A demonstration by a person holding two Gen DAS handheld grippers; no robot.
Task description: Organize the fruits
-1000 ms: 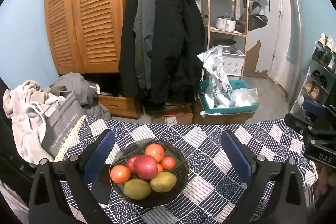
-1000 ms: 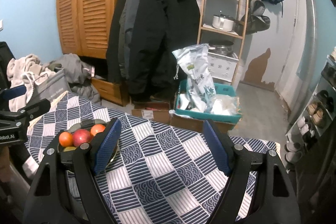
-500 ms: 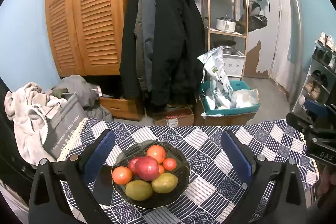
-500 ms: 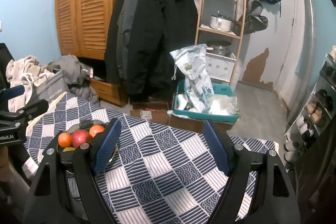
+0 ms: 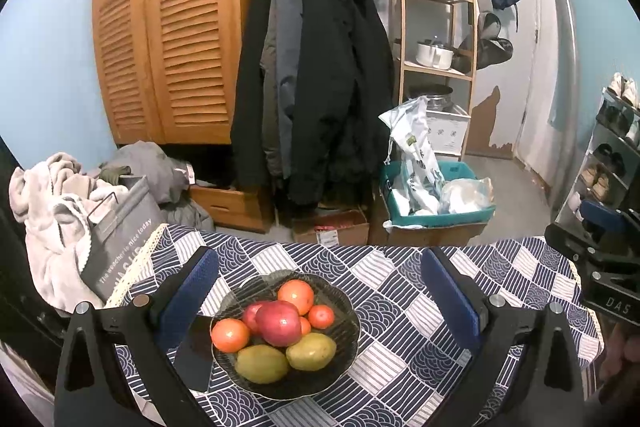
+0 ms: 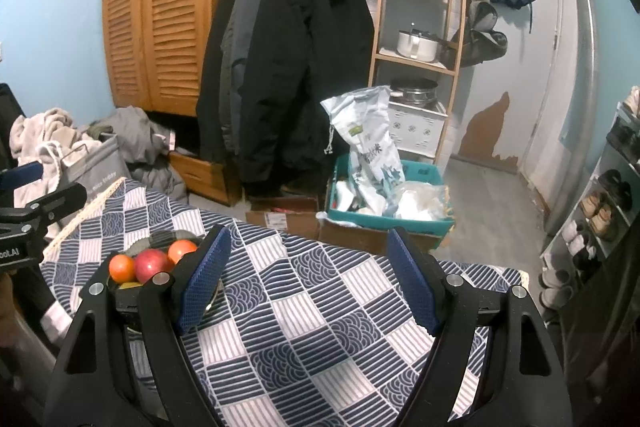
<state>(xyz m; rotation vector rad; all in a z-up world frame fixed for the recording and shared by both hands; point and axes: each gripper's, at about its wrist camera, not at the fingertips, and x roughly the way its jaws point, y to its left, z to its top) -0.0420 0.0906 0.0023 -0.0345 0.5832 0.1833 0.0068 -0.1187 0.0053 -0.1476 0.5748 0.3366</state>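
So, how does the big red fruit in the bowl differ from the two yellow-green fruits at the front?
The red fruit is round, dark red, and sits on top in the middle of the pile. The two yellow-green fruits are longer, oval, duller in colour, and lie low against the bowl's near rim, side by side. All three rest in the same dark glass bowl, and neither gripper touches them.

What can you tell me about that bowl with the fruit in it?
The bowl is round, shallow and dark, seemingly see-through glass with a wavy rim. It sits upright on the blue-and-white patterned tablecloth, near the table's left side. It holds two red fruits, several orange ones and two yellow-green ones, piled together. A flat dark object lies at its left edge. No gripper touches it.
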